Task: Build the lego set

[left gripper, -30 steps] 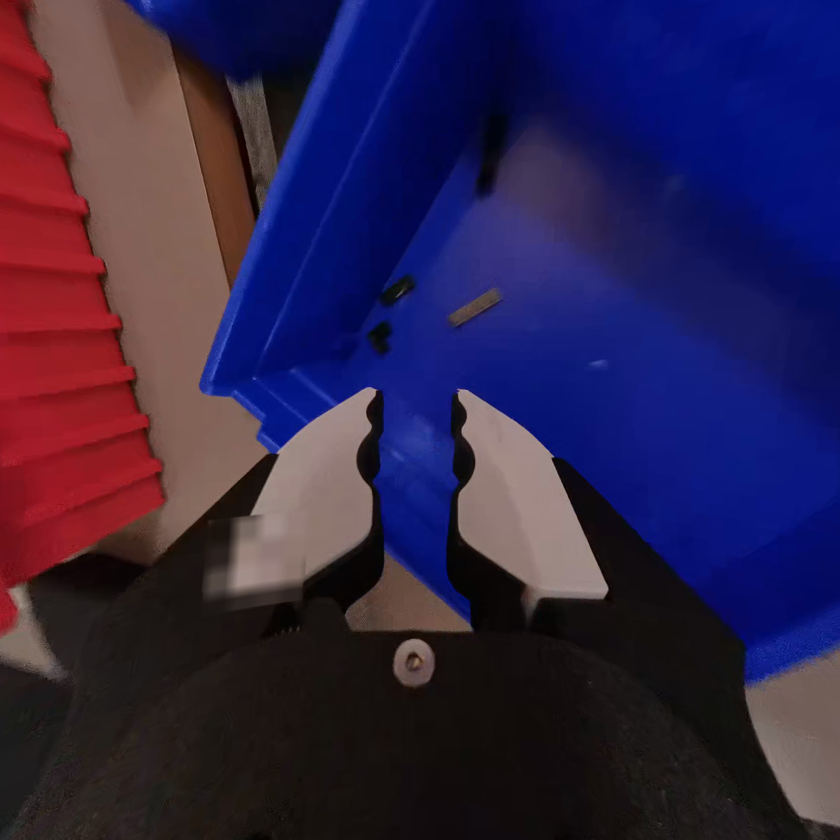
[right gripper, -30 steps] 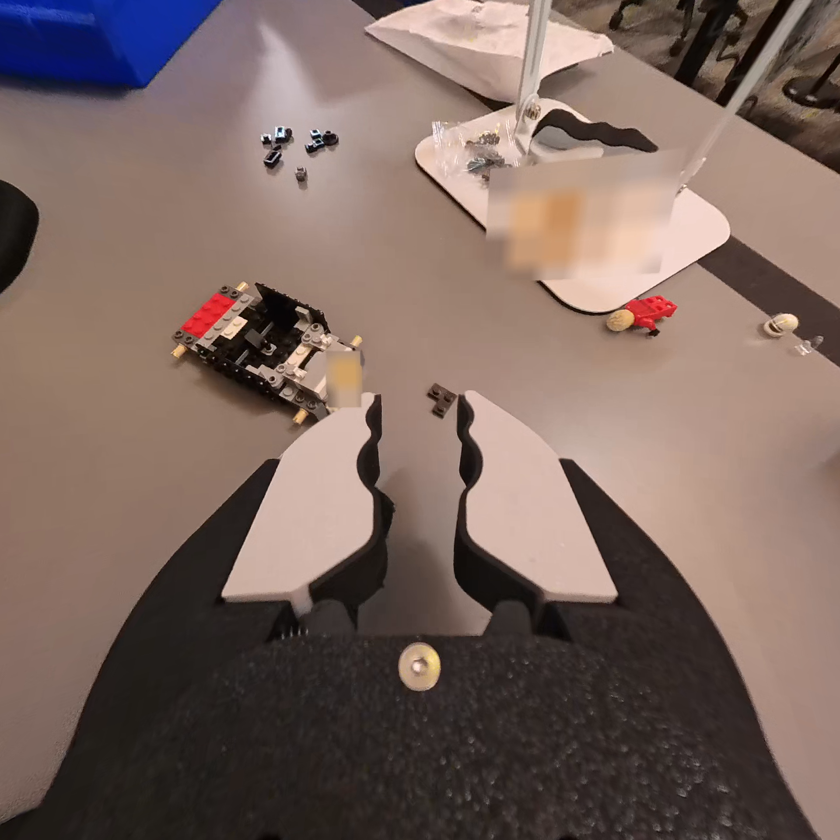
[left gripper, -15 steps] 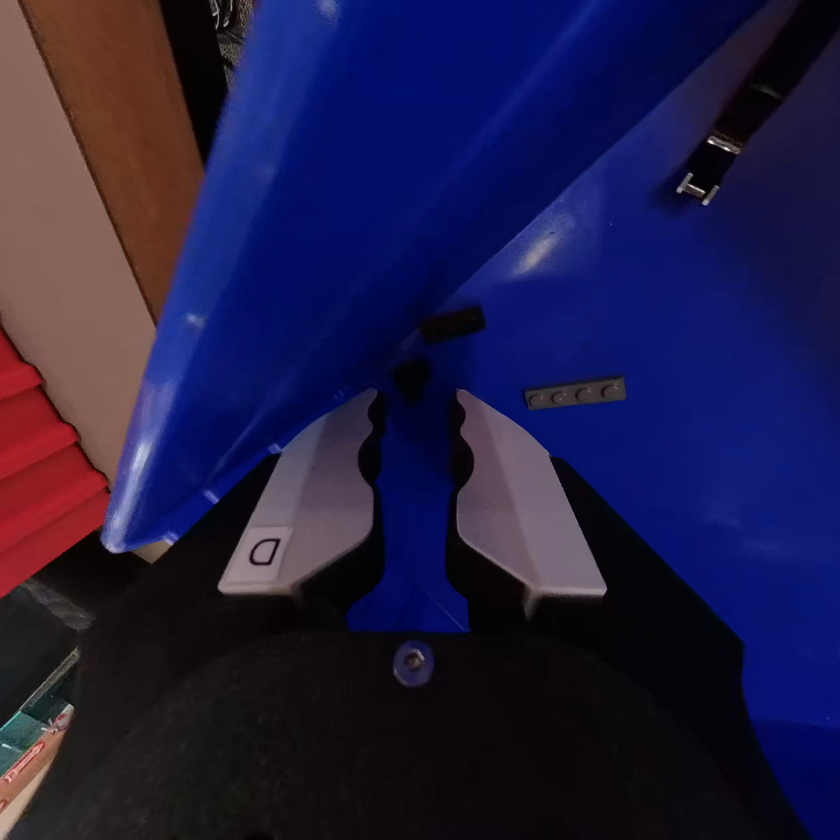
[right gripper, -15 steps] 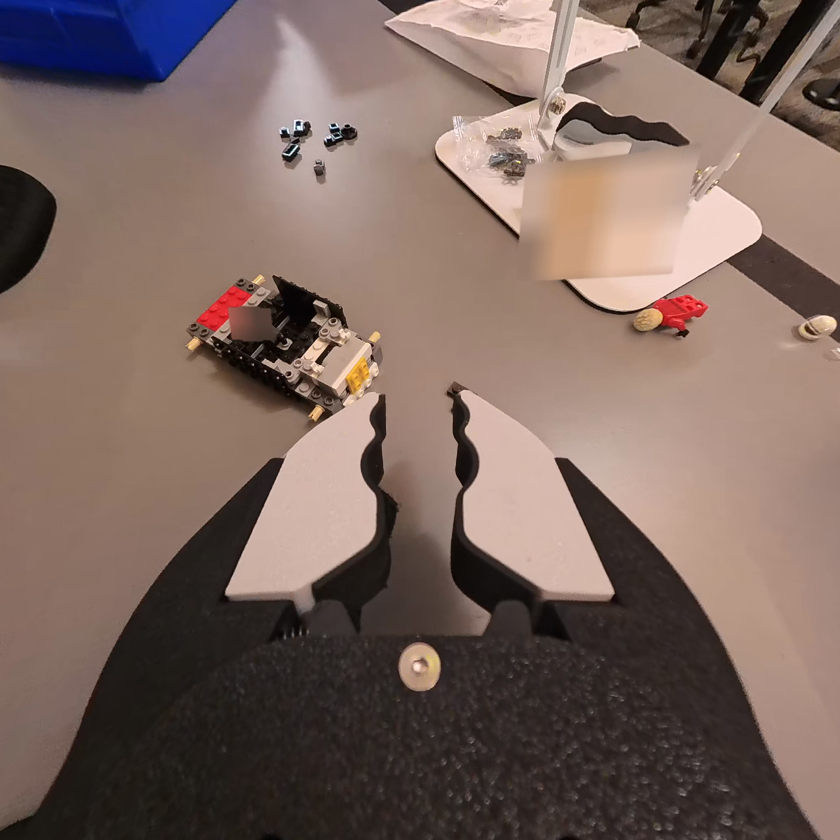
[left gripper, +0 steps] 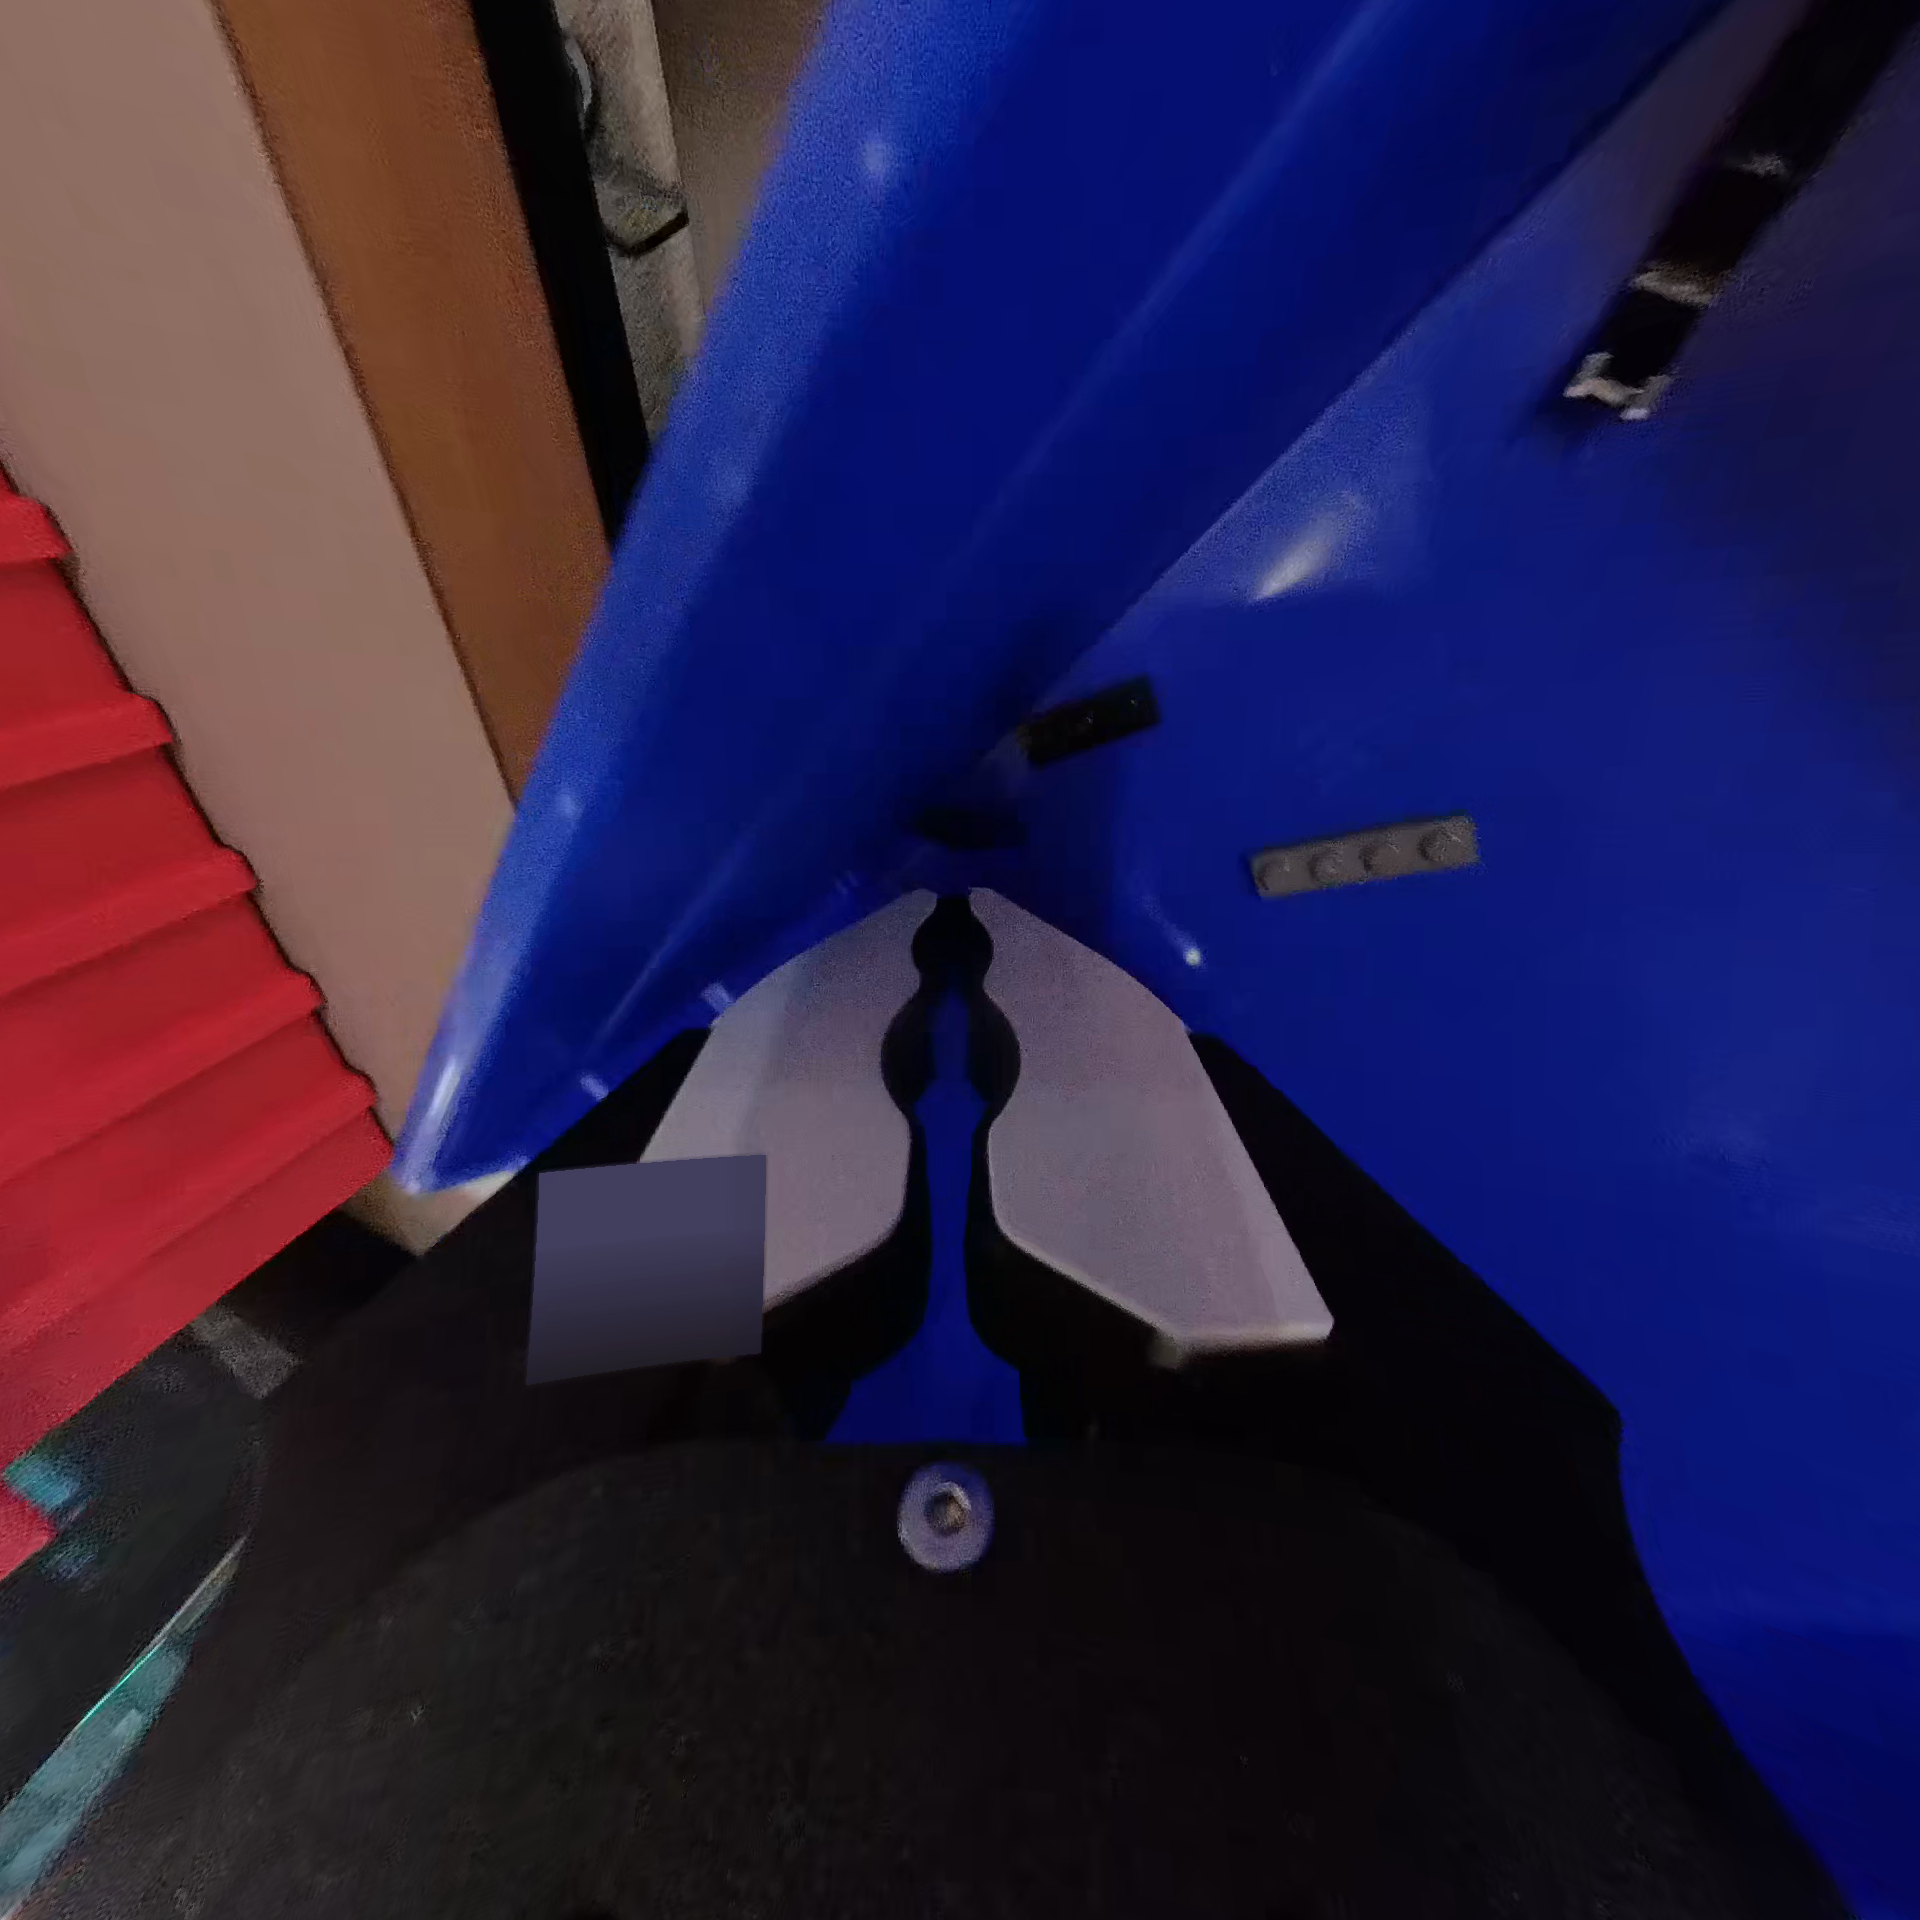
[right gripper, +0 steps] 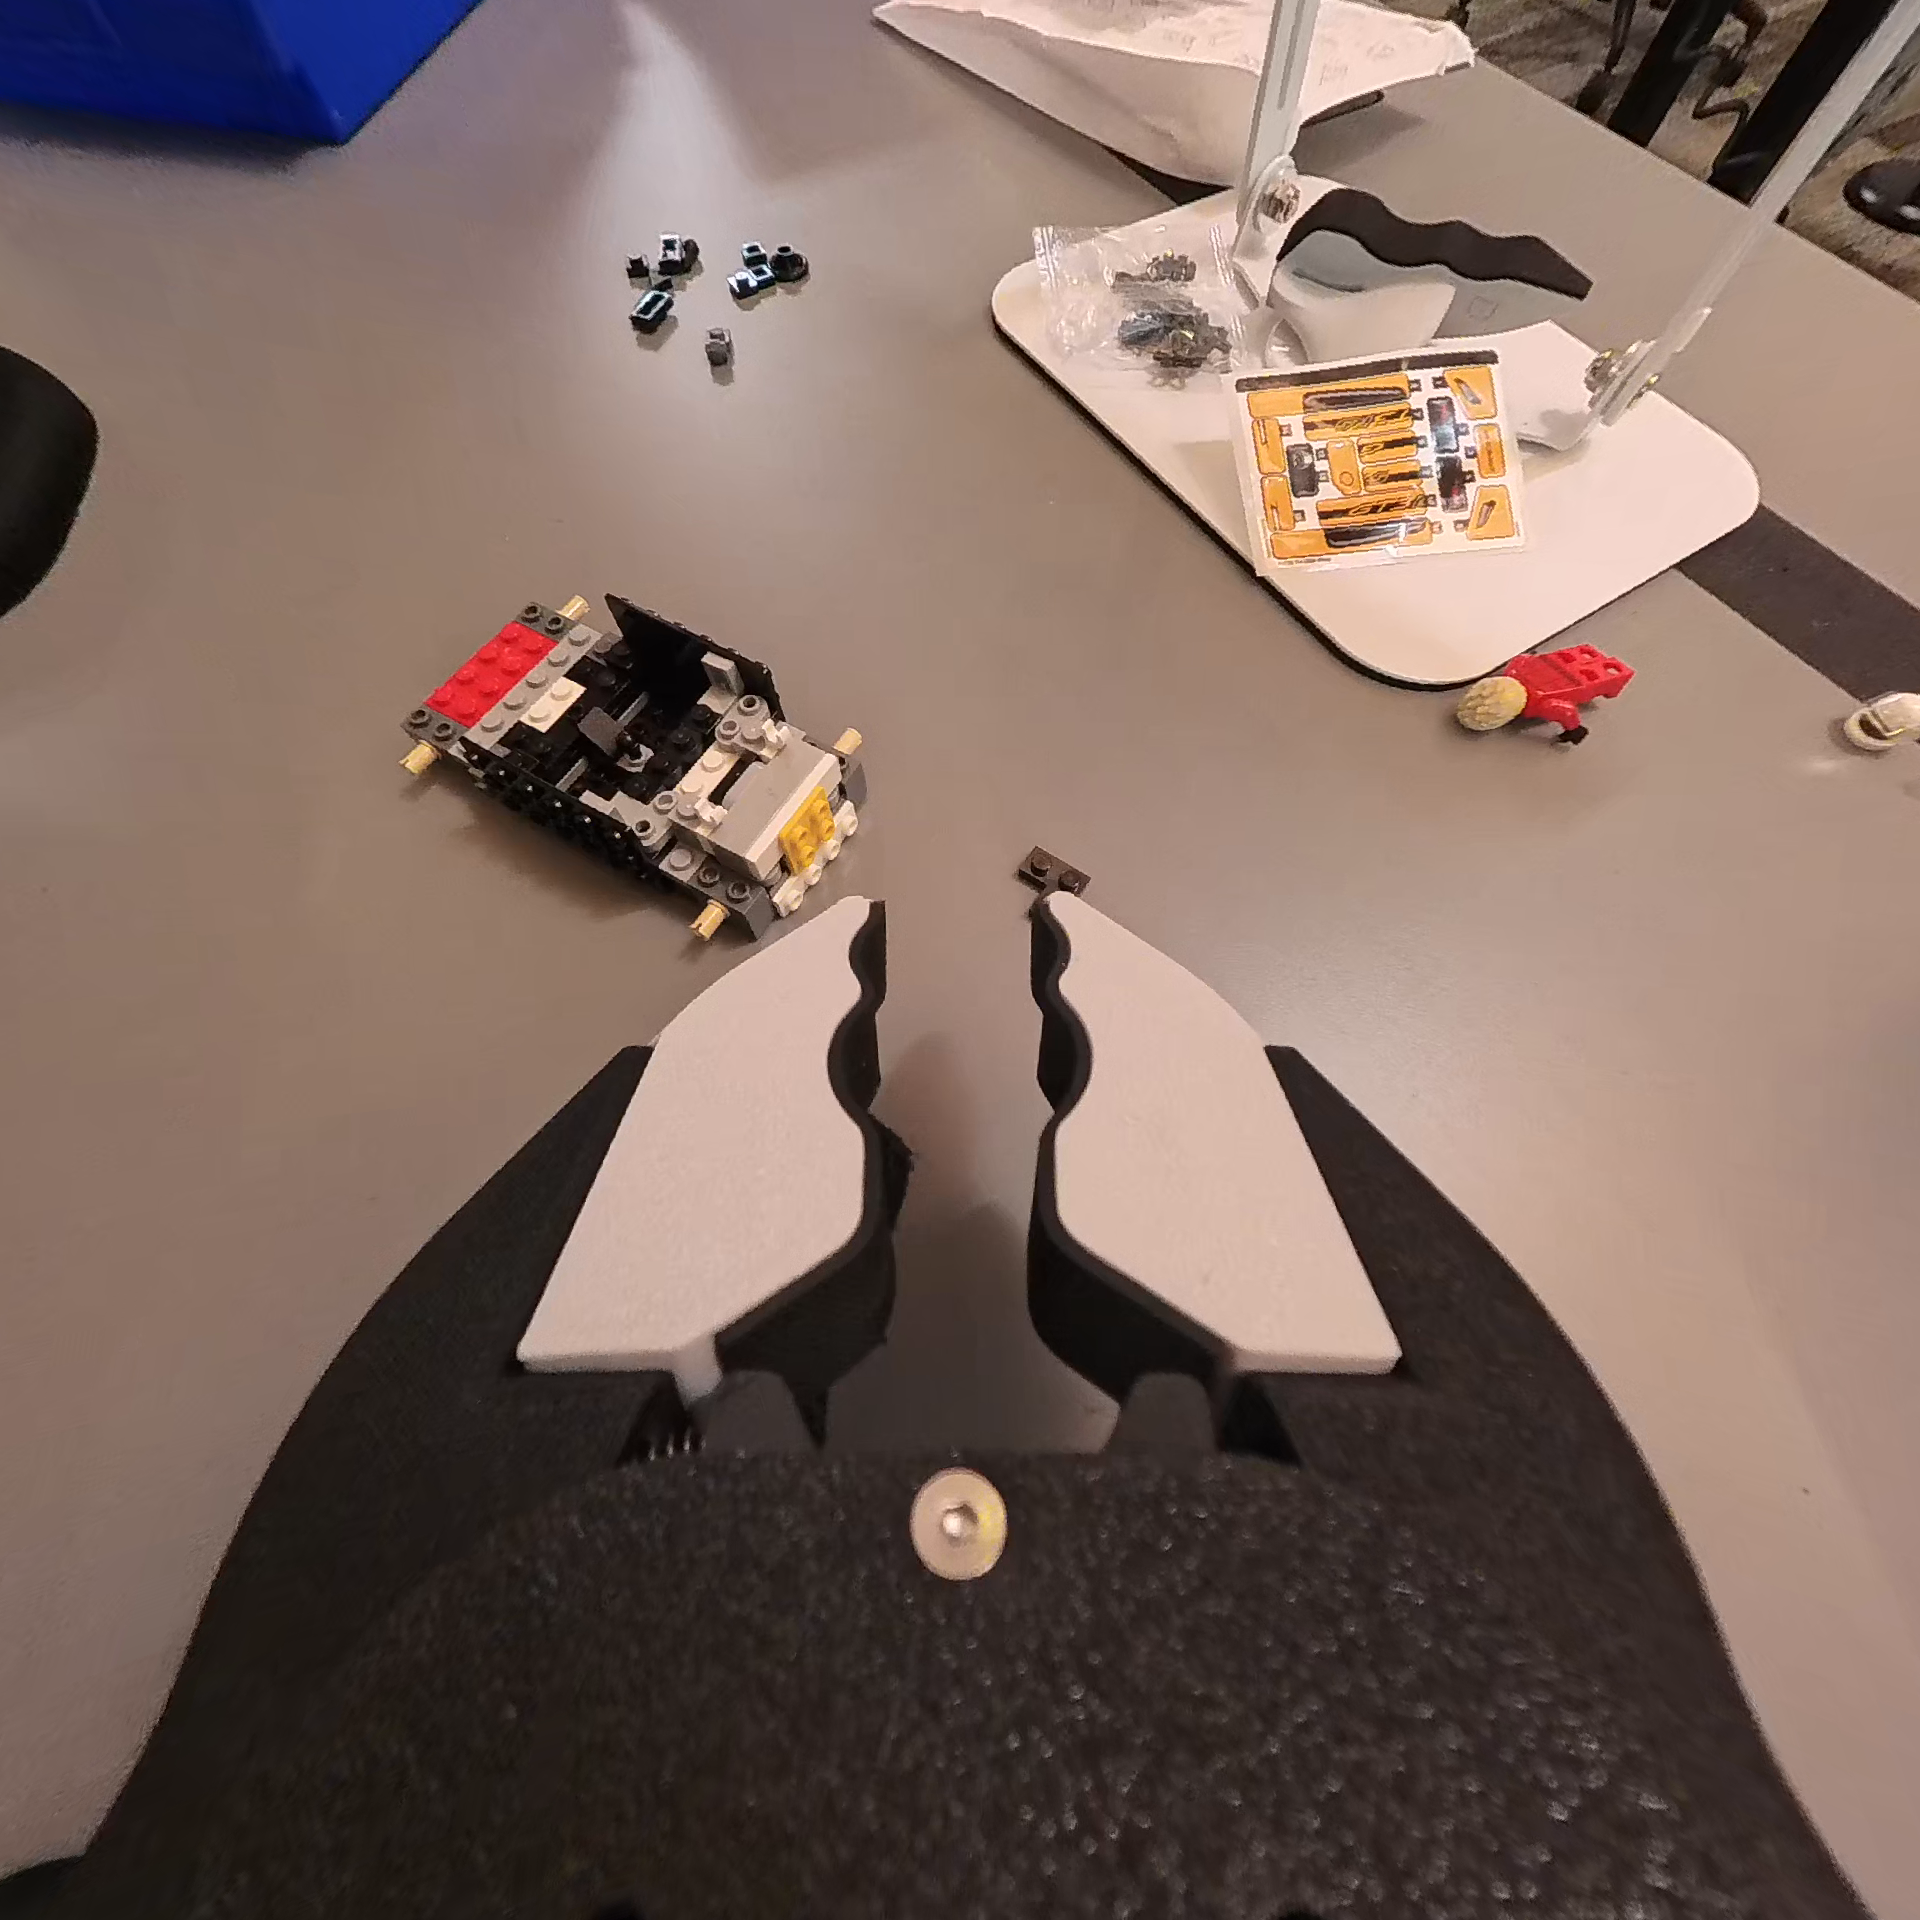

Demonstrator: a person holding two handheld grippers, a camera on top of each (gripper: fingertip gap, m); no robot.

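In the left wrist view my left gripper point(left gripper: 951, 906) is inside a blue bin point(left gripper: 1455, 1039), and its fingertips meet in the bin's corner. A small black piece point(left gripper: 966, 828) lies just beyond the tips. I cannot tell whether the tips touch it. A black plate point(left gripper: 1091, 719) and a grey four-stud plate point(left gripper: 1363, 857) lie on the bin floor farther in. In the right wrist view my right gripper point(right gripper: 961, 914) is open and empty above the grey table point(right gripper: 312, 1039). A small dark two-stud plate point(right gripper: 1055, 871) lies just past its right fingertip point(right gripper: 1060, 920). The partly built lego car point(right gripper: 634, 748) stands ahead to the left.
Several small dark pieces point(right gripper: 717, 281) lie farther back on the table. A white stand base point(right gripper: 1558, 592) carries a sticker sheet point(right gripper: 1382, 457) and a bag of parts point(right gripper: 1143, 301). A red piece point(right gripper: 1564, 686) lies at the right. A red ribbed bin point(left gripper: 125, 935) stands left of the blue bin. The tips of one gripper are about 70 cm away from the tips of the other.
My left gripper went deeper into the blue bin's corner and its jaws shut. My right gripper narrowed slightly and stayed low near the two-stud plate.
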